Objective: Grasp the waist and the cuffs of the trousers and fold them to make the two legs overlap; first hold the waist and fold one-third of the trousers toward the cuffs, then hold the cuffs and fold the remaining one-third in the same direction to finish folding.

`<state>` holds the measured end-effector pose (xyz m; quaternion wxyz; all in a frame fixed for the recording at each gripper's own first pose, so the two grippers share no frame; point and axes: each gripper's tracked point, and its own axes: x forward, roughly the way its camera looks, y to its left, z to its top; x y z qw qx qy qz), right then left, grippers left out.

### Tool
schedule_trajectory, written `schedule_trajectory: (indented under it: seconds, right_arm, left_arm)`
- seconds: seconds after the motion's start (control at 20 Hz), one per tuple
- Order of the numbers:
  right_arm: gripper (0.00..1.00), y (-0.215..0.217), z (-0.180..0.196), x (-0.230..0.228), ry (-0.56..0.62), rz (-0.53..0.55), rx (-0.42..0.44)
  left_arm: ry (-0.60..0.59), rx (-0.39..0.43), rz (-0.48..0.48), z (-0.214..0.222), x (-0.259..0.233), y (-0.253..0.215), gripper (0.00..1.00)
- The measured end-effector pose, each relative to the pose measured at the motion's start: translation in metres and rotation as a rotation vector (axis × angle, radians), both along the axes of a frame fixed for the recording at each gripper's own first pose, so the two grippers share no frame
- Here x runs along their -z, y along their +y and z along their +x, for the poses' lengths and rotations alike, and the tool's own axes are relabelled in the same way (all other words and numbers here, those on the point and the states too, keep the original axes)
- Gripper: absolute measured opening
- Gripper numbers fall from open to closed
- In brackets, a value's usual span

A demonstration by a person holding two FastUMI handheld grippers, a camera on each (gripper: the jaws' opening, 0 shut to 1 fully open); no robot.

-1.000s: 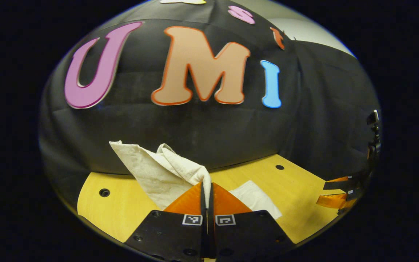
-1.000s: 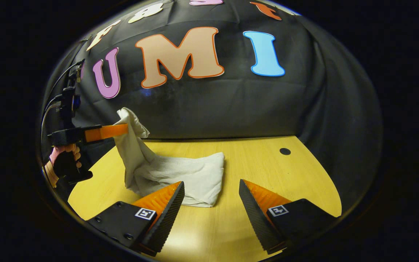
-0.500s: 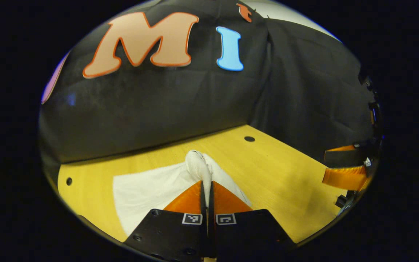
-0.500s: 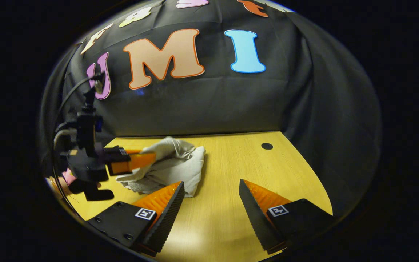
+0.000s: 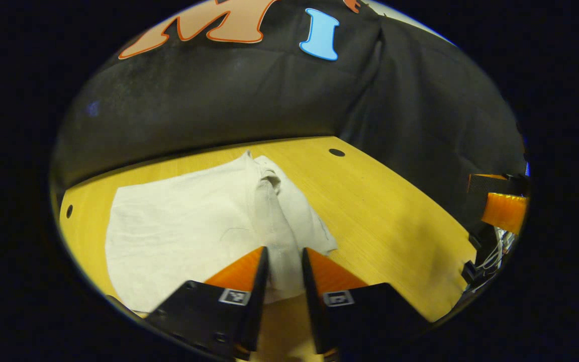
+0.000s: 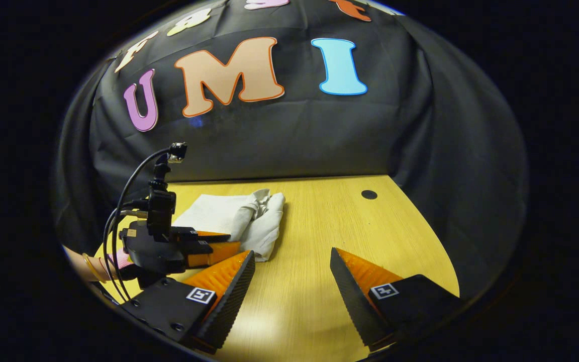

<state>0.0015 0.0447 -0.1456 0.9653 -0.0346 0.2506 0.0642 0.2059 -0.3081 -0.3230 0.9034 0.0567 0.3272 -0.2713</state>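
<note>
Since the half-second-earlier frames, the left tongs [image 5: 283, 256] have been parted and lowered – the bunched cloth once pinched between them is now released, and the trousers [image 5: 194, 226] are laid flat on the desk [image 5: 395, 221].

Left gripper view: the pale trousers are seen folded into a compact slab on the left half of the yellow wooden desk, with a rumpled ridge running along the slab's right side. The left tongs are held slightly apart just above the near edge of that ridge; cloth is seen in the gap, but no pinch is made. A round hole [image 5: 336, 152] is noted in the desk at the far right. The right tongs [image 5: 503, 208] are glimpsed at the right margin, well apart from the cloth.

Right gripper view: the right tongs [image 6: 292, 274] are held wide open over bare desk [image 6: 329, 226], nothing between them. The trousers [image 6: 239, 218] lie to the far left, and the left tongs [image 6: 219, 246] are seen low at the bundle's near edge – a hand [image 6: 93, 266] is partly visible behind them. Cables [image 6: 128, 201] arch above that gripper.
</note>
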Motion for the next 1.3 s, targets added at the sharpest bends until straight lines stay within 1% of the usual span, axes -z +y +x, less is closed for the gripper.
schedule_trajectory:
  seconds: [0.05,0.1,0.15,0.2,0.25,0.3,0.35,0.4,0.45,0.5,0.55,0.6,0.8,0.9,1.05,1.2,1.3]
  right_arm:
    - [0.97,0.003,0.001,-0.003,-0.006,0.003,-0.005]
    - [0.97,0.007,0.0,-0.005,-0.014,0.009,-0.008]
    - [0.92,0.012,0.001,-0.008,-0.019,0.021,-0.011]
    - [0.92,0.016,0.0,-0.011,-0.023,0.036,-0.013]
    - [0.97,0.022,0.001,-0.014,-0.031,0.051,-0.015]
    - [0.92,0.026,0.0,-0.019,-0.046,0.063,-0.017]
    - [0.97,0.03,0.0,-0.025,-0.065,0.072,-0.017]
    - [0.92,0.033,-0.001,-0.029,-0.083,0.081,-0.019]
    - [0.92,0.036,-0.002,-0.035,-0.099,0.087,-0.021]
    - [0.96,0.038,-0.004,-0.039,-0.116,0.089,-0.019]
    - [0.92,0.039,-0.007,-0.044,-0.13,0.09,-0.017]
    - [0.96,0.038,-0.01,-0.048,-0.142,0.089,-0.014]
    - [0.96,0.039,-0.019,-0.066,-0.199,0.087,-0.002]
    - [0.96,0.038,-0.023,-0.071,-0.216,0.075,-0.003]
    - [0.96,0.04,-0.029,-0.072,-0.218,0.062,-0.007]
    - [0.96,0.044,-0.031,-0.074,-0.225,0.059,-0.015]
    - [0.96,0.046,-0.031,-0.076,-0.229,0.057,-0.016]
  left_arm:
    - [-0.012,0.003,-0.041,-0.005,-0.013,-0.006,0.74]
    - [-0.032,-0.003,-0.073,-0.009,-0.027,-0.007,0.78]
    - [-0.054,-0.021,-0.088,-0.012,-0.04,-0.004,0.87]
    - [-0.077,-0.046,-0.09,-0.015,-0.053,0.003,0.89]
    - [-0.104,-0.073,-0.09,-0.019,-0.068,0.011,0.9]
    - [-0.138,-0.104,-0.095,-0.024,-0.085,0.022,0.89]
    - [-0.169,-0.135,-0.093,-0.029,-0.098,0.034,0.89]
    - [-0.2,-0.169,-0.082,-0.036,-0.111,0.051,0.89]
    - [-0.23,-0.201,-0.071,-0.042,-0.124,0.068,0.89]
    - [-0.259,-0.232,-0.061,-0.047,-0.134,0.086,0.89]
    - [-0.287,-0.263,-0.049,-0.051,-0.141,0.103,0.89]
    - [-0.312,-0.296,-0.037,-0.056,-0.148,0.118,0.89]
    - [-0.364,-0.408,-0.033,-0.076,-0.166,0.177,0.89]
    - [-0.377,-0.443,-0.028,-0.088,-0.172,0.196,0.89]
    - [-0.375,-0.478,-0.006,-0.1,-0.171,0.211,0.89]
    - [-0.369,-0.492,-0.004,-0.107,-0.171,0.221,0.89]
    - [-0.348,-0.494,-0.027,-0.108,-0.166,0.221,0.89]
